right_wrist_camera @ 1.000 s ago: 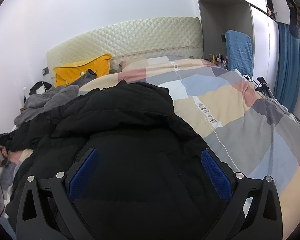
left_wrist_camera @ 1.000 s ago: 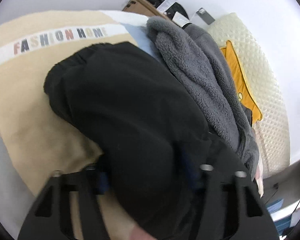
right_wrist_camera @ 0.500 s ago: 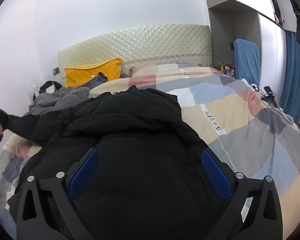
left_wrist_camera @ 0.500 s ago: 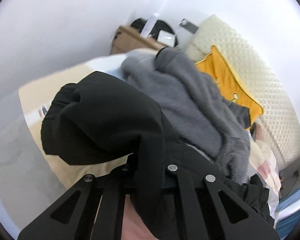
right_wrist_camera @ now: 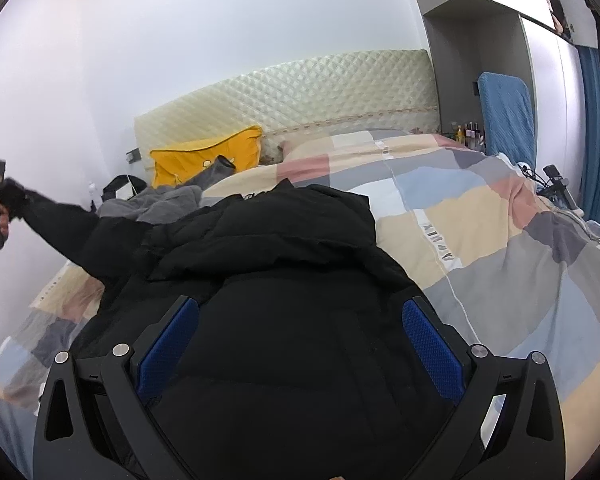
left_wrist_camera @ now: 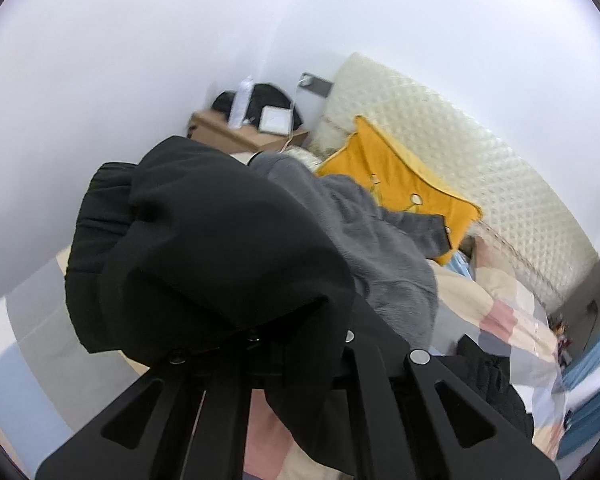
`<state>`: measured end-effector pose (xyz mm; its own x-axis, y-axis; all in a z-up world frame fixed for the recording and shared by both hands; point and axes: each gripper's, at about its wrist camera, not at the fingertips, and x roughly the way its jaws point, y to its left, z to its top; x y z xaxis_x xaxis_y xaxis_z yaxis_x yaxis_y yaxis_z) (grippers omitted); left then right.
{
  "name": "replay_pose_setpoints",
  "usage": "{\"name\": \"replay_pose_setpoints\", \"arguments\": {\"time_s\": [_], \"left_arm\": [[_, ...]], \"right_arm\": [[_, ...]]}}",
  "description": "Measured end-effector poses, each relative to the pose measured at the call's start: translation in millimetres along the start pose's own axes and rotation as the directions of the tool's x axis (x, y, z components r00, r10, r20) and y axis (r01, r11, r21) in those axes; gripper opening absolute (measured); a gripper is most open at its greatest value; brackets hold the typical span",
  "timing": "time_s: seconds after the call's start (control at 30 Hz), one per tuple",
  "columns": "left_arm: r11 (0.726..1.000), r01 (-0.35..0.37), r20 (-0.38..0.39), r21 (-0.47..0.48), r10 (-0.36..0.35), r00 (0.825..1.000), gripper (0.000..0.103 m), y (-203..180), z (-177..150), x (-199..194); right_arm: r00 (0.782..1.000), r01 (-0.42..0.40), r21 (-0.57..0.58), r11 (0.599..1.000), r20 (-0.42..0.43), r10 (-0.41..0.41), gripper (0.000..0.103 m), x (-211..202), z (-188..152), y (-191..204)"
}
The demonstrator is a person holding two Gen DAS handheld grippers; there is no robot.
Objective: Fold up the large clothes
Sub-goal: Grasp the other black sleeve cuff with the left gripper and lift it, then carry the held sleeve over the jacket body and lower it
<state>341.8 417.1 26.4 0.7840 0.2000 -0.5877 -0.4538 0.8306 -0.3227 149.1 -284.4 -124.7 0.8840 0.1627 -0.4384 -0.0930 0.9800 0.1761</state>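
Patchwork bed under a white wall — black coat spread on it, sleeve step in hand.
Far left, left gripper clamped tight on the sleeve cuff, held up off the bed; right gripper wide open over the coat body, holding nothing. Next, probably: carry sleeve across the chest — keep it taut, release flat.

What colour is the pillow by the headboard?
Yellow; the pillow shows best in the left wrist view.
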Motion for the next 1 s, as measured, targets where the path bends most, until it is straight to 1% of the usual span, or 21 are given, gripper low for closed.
{"name": "replay_pose_setpoints", "arguments": {"time_s": [0.13, 0.27, 0.43, 0.57, 0.73, 0.83, 0.97, 1.0], "left_arm": [[0.997, 0.016, 0.025, 0.077, -0.018, 1.0, 0.005, -38.2, 3.2, -25.6], [0.991, 0.04, 0.043, 0.131, -0.046, 0.998, 0.005, -75.2, 1.5, -49.0], [0.976, 0.055, 0.054, 0.21, -0.068, 0.996, 0.005, -117.7, -4.7, -69.1], [0.958, 0.075, 0.065, 0.276, -0.096, 0.993, 0.005, -152.0, -14.7, -83.6], [0.927, 0.092, 0.077, 0.362, -0.128, 0.989, 0.005, -198.4, -37.1, -98.5], [0.908, 0.123, 0.075, 0.401, -0.166, 0.983, 0.005, -226.2, -51.8, -106.0], [0.87, 0.166, 0.056, 0.465, -0.216, 0.975, 0.005, -266.5, -74.5, -111.9], [0.854, 0.174, 0.052, 0.491, -0.228, 0.972, 0.005, -279.5, -82.9, -112.1]], "right_arm": [[1.0, -0.001, -0.028, 1.0, 0.017, 0.002, 0.103, -6.3, 1.6, -0.4], [1.0, -0.017, -0.029, 0.999, 0.025, 0.018, 0.103, -9.8, 3.3, -4.6], [0.999, -0.009, -0.034, 0.999, 0.038, 0.01, 0.103, -16.8, 5.0, -11.2], [0.999, -0.012, -0.028, 1.0, 0.048, 0.013, 0.103, -22.2, 7.7, -18.6], [0.998, -0.011, -0.011, 1.0, 0.059, 0.012, 0.103, -26.2, 13.7, -30.1], [0.998, -0.004, -0.007, 1.0, 0.069, 0.004, 0.103, -29.3, 17.3, -35.6], [0.998, 0.015, 0.0, 1.0, 0.066, -0.015, 0.103, -32.1, 20.5, -46.3], [0.998, 0.015, 0.006, 1.0, 0.068, -0.016, 0.103, -32.9, 21.1, -48.9]]}}
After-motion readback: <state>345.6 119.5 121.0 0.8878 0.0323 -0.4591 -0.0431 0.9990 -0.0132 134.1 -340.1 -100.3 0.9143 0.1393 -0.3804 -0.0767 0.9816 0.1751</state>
